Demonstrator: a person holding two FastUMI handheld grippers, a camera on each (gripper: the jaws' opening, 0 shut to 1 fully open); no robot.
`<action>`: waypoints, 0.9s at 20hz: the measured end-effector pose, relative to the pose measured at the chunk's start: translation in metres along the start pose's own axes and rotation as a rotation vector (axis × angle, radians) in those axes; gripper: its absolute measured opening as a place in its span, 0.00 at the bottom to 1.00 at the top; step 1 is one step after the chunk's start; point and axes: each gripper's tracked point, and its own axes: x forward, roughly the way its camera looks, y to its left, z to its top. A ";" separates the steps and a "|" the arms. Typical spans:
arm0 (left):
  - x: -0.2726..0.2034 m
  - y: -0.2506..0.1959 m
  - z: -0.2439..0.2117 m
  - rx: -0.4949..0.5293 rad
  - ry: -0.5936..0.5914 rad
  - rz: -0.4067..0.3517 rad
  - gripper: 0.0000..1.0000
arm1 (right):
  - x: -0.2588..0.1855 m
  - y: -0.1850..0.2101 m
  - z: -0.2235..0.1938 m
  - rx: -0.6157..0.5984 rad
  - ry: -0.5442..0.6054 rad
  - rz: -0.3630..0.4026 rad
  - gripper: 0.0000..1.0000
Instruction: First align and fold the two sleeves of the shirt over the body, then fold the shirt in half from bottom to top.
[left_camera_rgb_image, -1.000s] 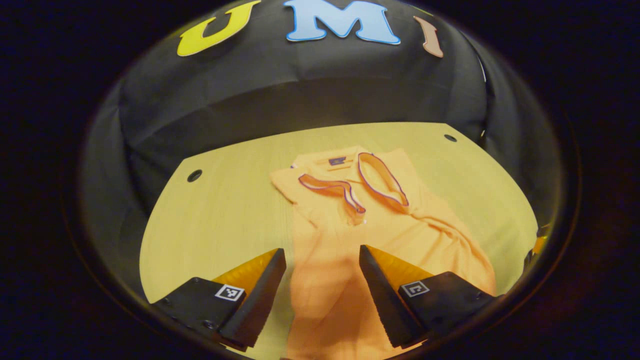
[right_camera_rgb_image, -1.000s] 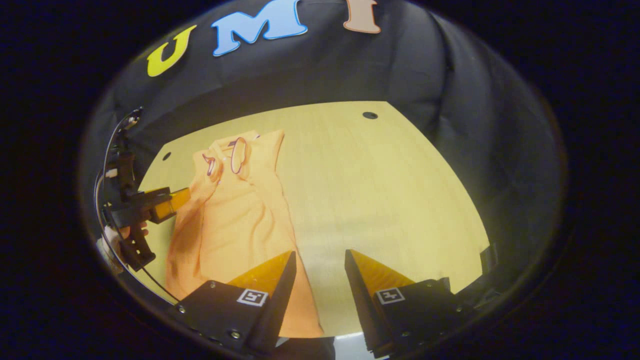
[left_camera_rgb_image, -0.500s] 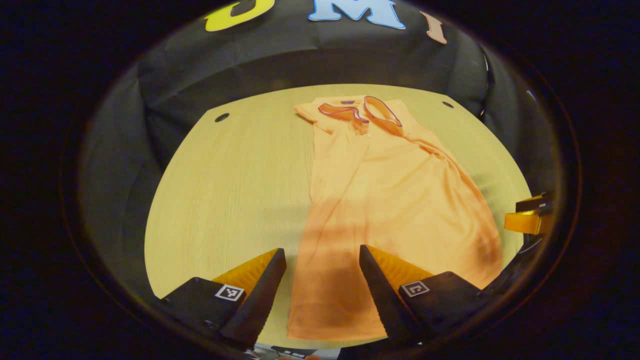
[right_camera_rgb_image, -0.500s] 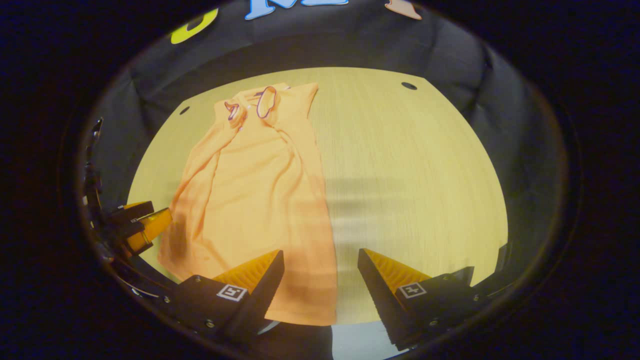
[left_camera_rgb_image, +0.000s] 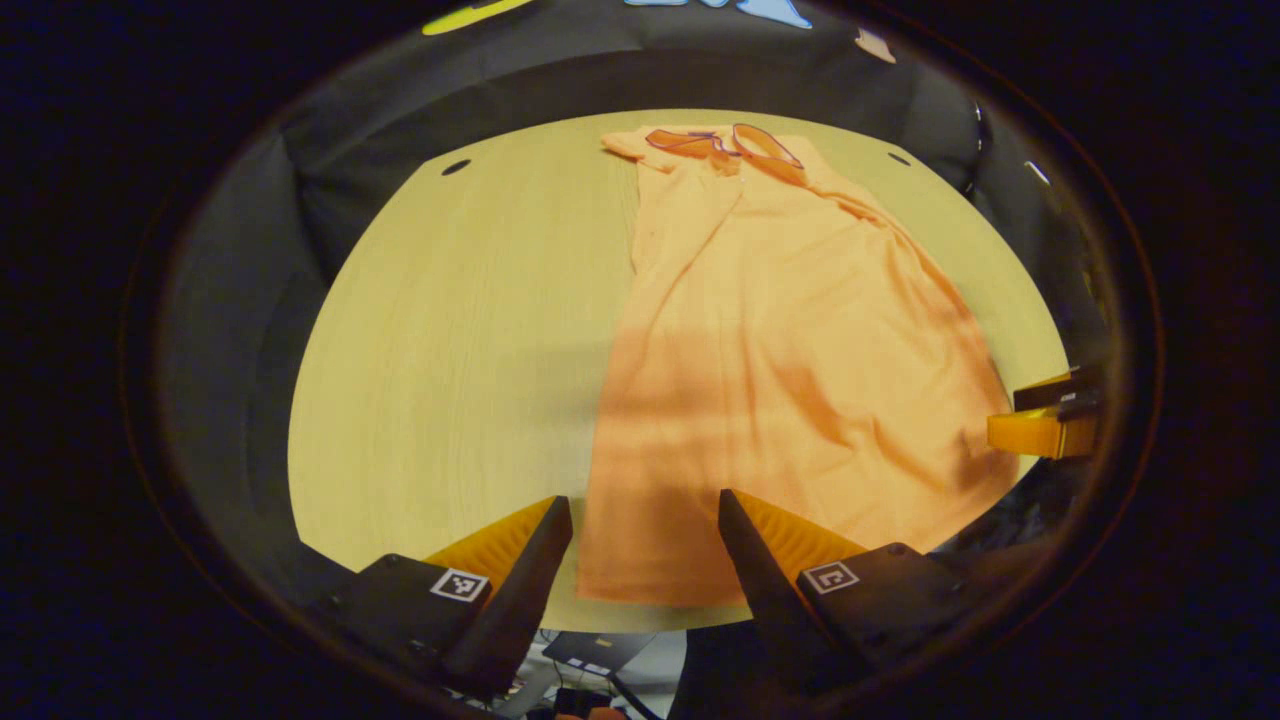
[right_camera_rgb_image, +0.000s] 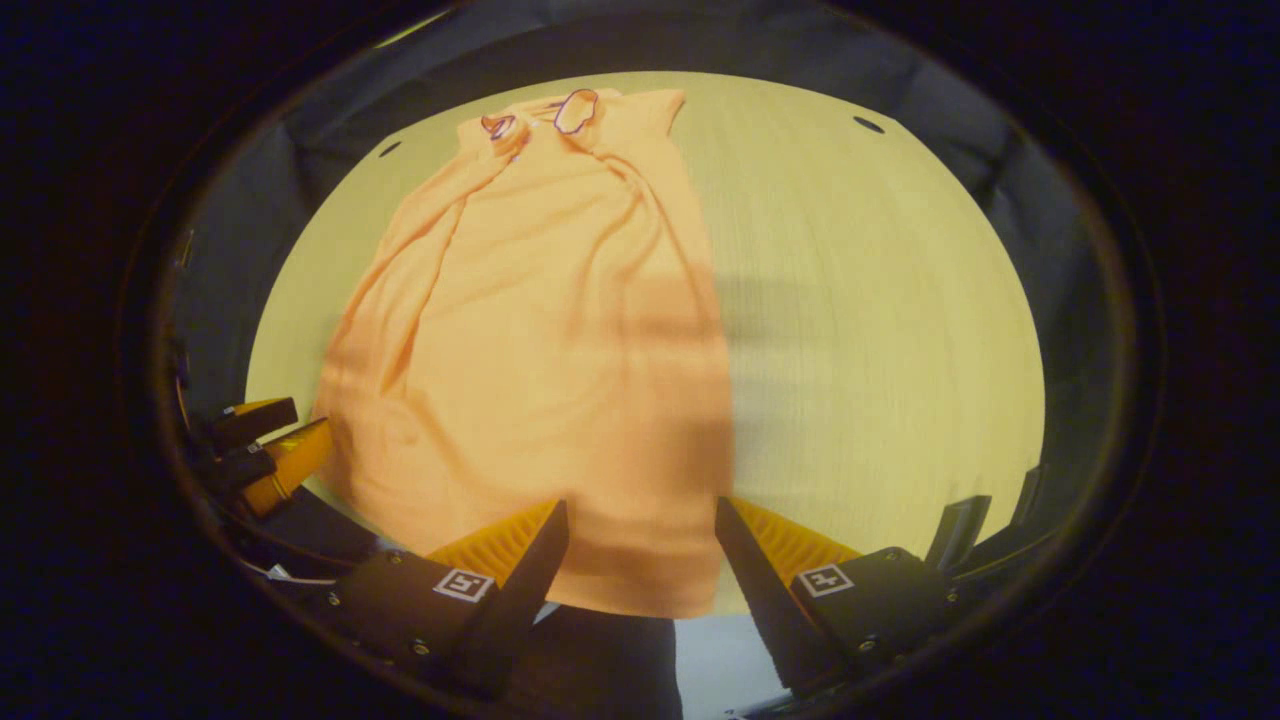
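Now both cameras sit farther back than a second ago: then the collar filled the middle of the left gripper view, and at present the whole orange knit polo shirt (left_camera_rgb_image: 770, 340) (right_camera_rgb_image: 540, 340) is seen, down to its bottom hem at the near edge of the round pale wooden table (left_camera_rgb_image: 450, 340) (right_camera_rgb_image: 880, 300). The shirt itself lies where it lay before, collar toward the far edge, hem toward the near edge.

The left gripper (left_camera_rgb_image: 645, 525) hangs above the hem's left corner with its jaws wide apart and nothing between them. The right gripper (right_camera_rgb_image: 640, 530) hangs above the hem's right part, also spread wide and empty. At the right rim of the left gripper view the other tool appears small and partly cut off, and the same goes for the left one (right_camera_rgb_image: 265, 450) at the left rim of the right gripper view.

Whether the sleeves are fully folded is hard to tell; long soft creases run down both sides of the body, and the collar with its dark piping (left_camera_rgb_image: 720, 145) is small and distorted. Shadows darken the lower cloth. The fabric looks thin and matte; the table has a fine straight grain and small dark holes near its far edge.
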 end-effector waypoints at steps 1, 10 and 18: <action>0.002 0.000 -0.006 -0.001 0.016 0.000 0.98 | 0.002 0.002 -0.004 -0.006 0.014 0.002 0.94; 0.011 -0.005 -0.019 0.015 0.086 -0.004 0.96 | 0.014 0.005 -0.016 -0.057 0.069 -0.030 0.94; 0.014 -0.005 -0.019 -0.023 0.158 -0.051 0.95 | 0.016 0.004 -0.016 -0.074 0.108 -0.065 0.95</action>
